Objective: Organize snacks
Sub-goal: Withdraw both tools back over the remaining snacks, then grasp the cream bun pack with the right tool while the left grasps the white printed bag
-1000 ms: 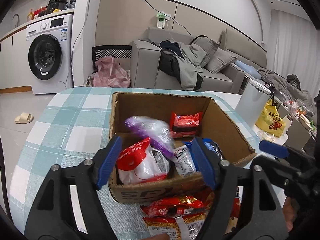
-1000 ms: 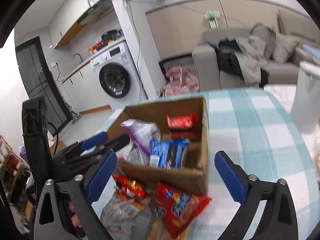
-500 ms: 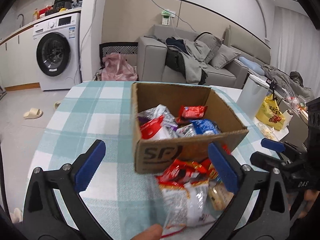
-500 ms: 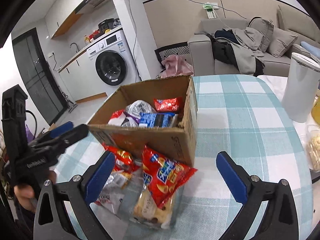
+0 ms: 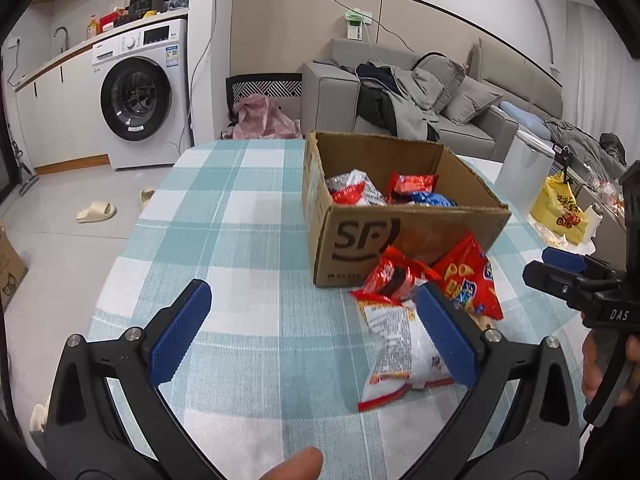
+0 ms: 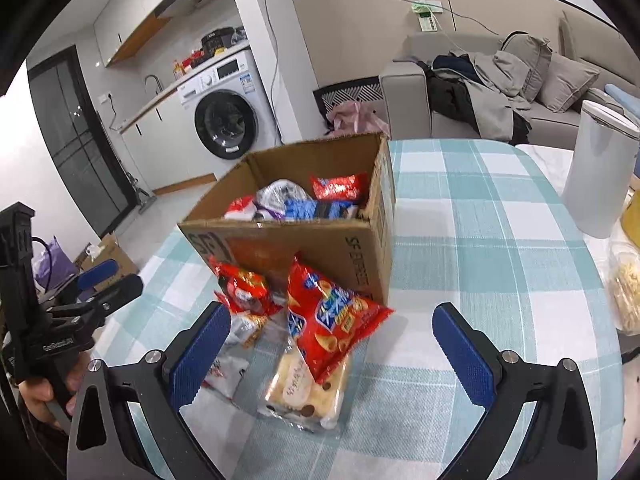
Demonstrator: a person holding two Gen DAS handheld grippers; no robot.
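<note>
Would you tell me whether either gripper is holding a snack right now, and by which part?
Nothing is held. The left gripper and right gripper both stand open and empty above the snacks.

A teal-and-white checked tablecloth [image 5: 248,216] covers the table. The brown cardboard box [image 5: 404,236] bears black printed letters and holds red, blue and silvery-white packets. The crinkly red snack bag [image 6: 332,320] shows blue and yellow print. The clear-wrapped pale cream pastry pack [image 6: 304,392] has brown dots. Both grippers have blue pads on black frames.
</note>
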